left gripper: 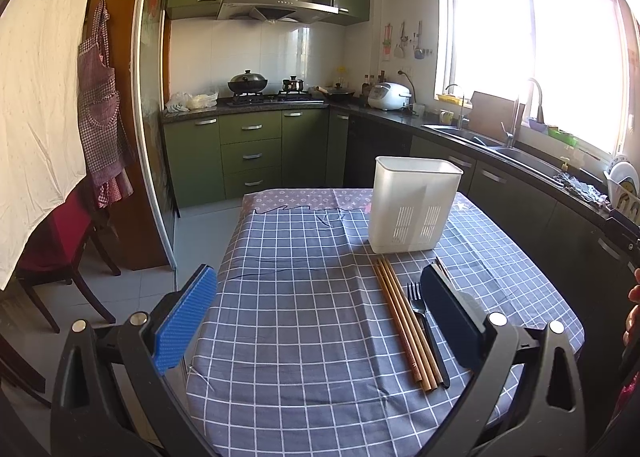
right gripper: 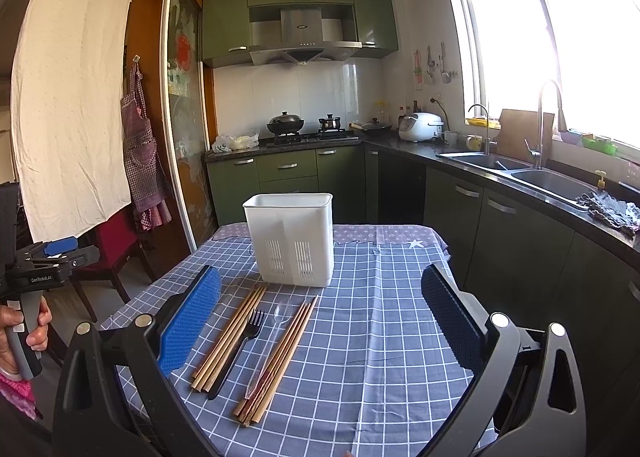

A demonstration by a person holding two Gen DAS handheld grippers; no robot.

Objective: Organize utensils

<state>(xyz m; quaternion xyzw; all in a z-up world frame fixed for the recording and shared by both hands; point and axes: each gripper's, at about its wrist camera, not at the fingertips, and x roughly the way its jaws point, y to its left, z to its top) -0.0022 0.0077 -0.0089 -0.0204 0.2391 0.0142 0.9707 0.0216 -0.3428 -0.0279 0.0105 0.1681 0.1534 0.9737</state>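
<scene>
Above checked tablecloth (right gripper: 380,317), both hand-held grippers level, jaws wide apart.

We are reading "GenRobot.AI" in small white letters on the black body of the left gripper (right gripper: 60,247), seen at the left edge of the right wrist view. We are also seeing a small dark logo on the steel range hood (right gripper: 302,27), but it is showing too small to read.
</scene>
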